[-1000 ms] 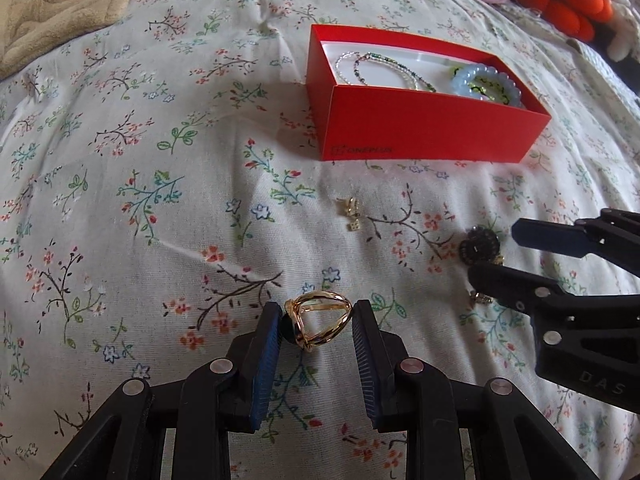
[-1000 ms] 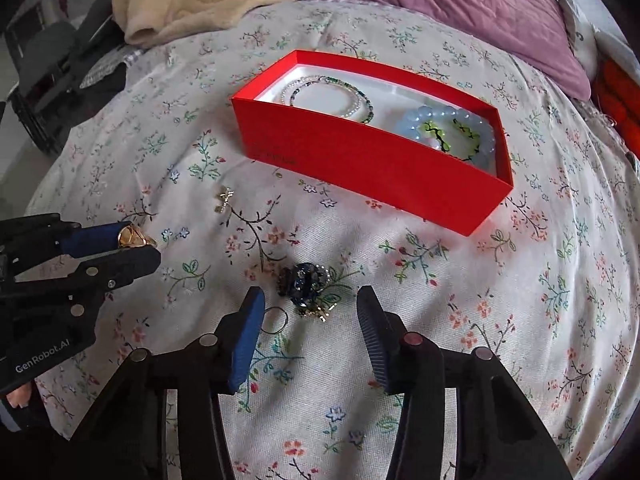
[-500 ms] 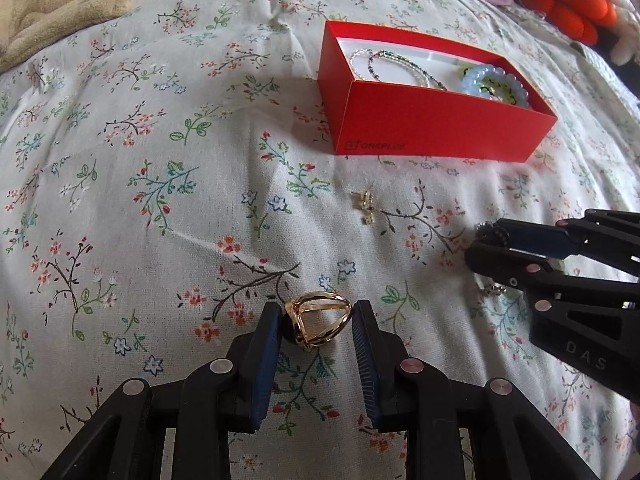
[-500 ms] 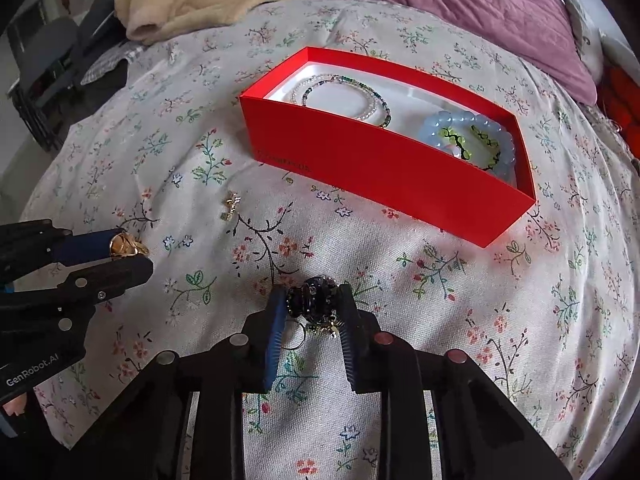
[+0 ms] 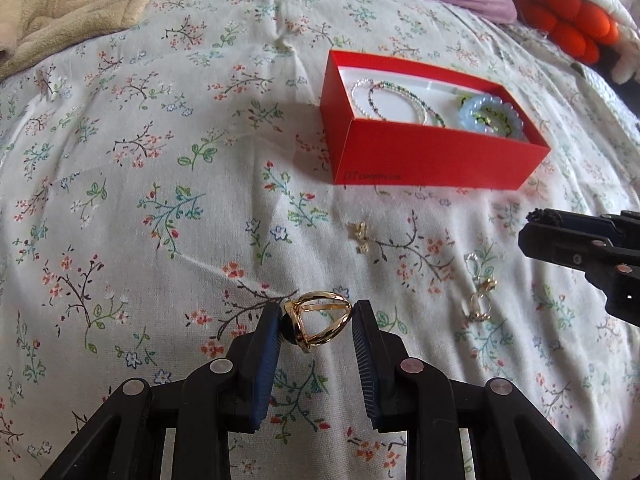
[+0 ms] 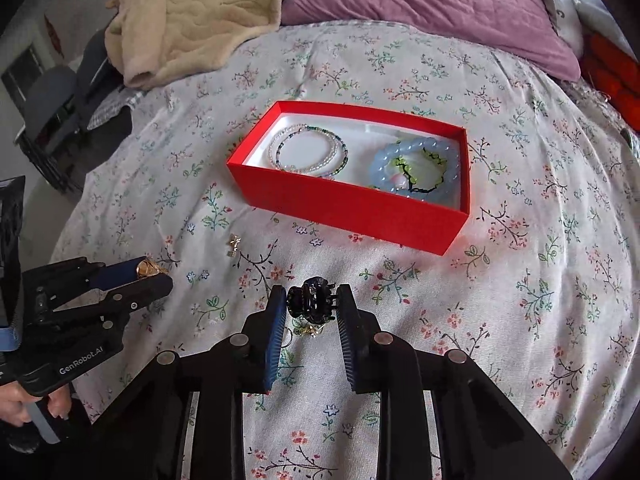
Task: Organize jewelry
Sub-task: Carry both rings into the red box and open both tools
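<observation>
My left gripper (image 5: 316, 326) is shut on a gold openwork ring (image 5: 318, 322) just above the floral bedspread; the ring (image 6: 147, 269) also shows in the right wrist view. My right gripper (image 6: 312, 306) is shut on a small black claw hair clip (image 6: 311, 303), lifted off the cloth. Ahead stands an open red box (image 6: 360, 208) holding beaded bracelets (image 6: 308, 152) and a pale blue bead bracelet (image 6: 416, 166). A small gold earring (image 5: 360, 236) lies in front of the box. Silver and gold earrings (image 5: 480, 292) lie on the cloth by the right gripper (image 5: 538, 218).
A beige blanket (image 6: 188, 12) and a purple pillow (image 6: 420, 0) lie at the far end of the bed. An orange plush thing (image 5: 568, 20) sits at the far right. The bed edge drops off at the left (image 6: 60, 208), where a hand (image 6: 16, 404) holds the left gripper's handle.
My right gripper closed on the black hair clip and lifted it off the bedspread, leaving the small earrings behind. The left gripper kept its hold on the gold ring and barely moved.
</observation>
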The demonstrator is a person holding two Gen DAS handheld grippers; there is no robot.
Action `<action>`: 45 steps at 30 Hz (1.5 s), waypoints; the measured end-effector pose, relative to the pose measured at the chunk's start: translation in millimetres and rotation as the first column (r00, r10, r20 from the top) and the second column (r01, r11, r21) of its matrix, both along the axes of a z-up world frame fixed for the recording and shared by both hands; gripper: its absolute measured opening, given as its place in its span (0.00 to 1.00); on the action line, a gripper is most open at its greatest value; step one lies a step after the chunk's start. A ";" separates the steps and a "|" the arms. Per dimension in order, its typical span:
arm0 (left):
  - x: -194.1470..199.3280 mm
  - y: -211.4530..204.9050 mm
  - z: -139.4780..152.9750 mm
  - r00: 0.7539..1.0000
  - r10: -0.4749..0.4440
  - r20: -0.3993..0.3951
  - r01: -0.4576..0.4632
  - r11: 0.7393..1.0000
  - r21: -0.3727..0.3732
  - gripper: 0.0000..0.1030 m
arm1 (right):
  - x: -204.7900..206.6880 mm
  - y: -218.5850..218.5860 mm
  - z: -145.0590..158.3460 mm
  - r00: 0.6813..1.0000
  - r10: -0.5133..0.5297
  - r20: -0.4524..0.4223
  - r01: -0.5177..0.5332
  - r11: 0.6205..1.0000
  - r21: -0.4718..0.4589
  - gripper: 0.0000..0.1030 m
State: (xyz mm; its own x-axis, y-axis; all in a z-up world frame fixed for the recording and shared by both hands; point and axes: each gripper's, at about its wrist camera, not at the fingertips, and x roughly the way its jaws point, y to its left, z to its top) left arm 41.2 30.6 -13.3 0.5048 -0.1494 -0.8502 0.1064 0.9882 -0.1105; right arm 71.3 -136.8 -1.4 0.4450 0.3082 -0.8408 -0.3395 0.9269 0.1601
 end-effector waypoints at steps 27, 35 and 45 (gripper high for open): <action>60.7 -37.6 47.4 0.995 0.016 0.100 -0.007 0.996 -0.084 0.29 | 50.6 -44.6 39.6 0.987 -0.158 0.032 0.155 0.984 0.083 0.26; 90.6 -52.3 32.5 0.992 0.024 0.126 -0.010 0.994 -0.109 0.29 | 74.0 -48.7 35.7 0.986 -0.158 0.062 0.153 0.985 0.074 0.27; 117.8 -69.7 13.6 0.993 0.021 0.118 -0.013 0.998 -0.065 0.29 | 95.8 -53.5 10.8 0.987 -0.161 0.004 0.160 0.982 0.104 0.27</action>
